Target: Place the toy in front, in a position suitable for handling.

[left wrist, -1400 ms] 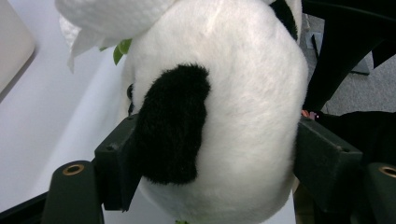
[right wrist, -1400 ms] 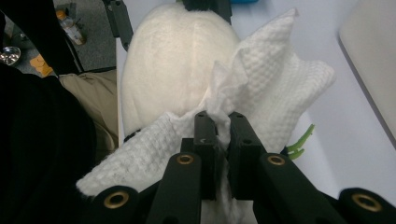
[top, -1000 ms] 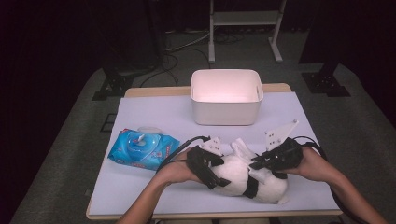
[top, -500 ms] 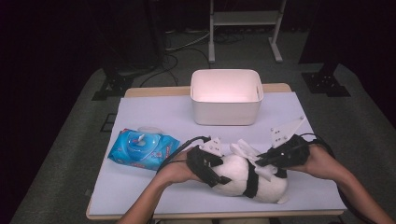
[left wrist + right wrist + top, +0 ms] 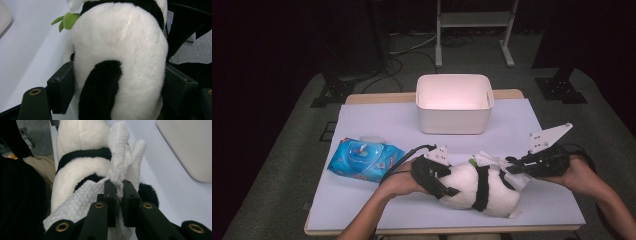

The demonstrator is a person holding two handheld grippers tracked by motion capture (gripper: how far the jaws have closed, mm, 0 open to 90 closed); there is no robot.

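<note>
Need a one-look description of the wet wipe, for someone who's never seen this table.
Start at the white bin at the table's far edge, then come toward the near edge to the black-and-white plush panda lying on the sheet. The wet wipe is the crumpled white textured cloth against the panda, pinched in the right gripper: waffle-patterned and thin, unlike the smooth fur.

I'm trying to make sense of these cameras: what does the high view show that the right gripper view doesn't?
Just the high view: the blue wipes pack and both of the person's hands at the table.

Just the right gripper view: up close, the right gripper has its fingers pinched on a white wipe.

Both: the panda plush, the white bin and the table.
</note>
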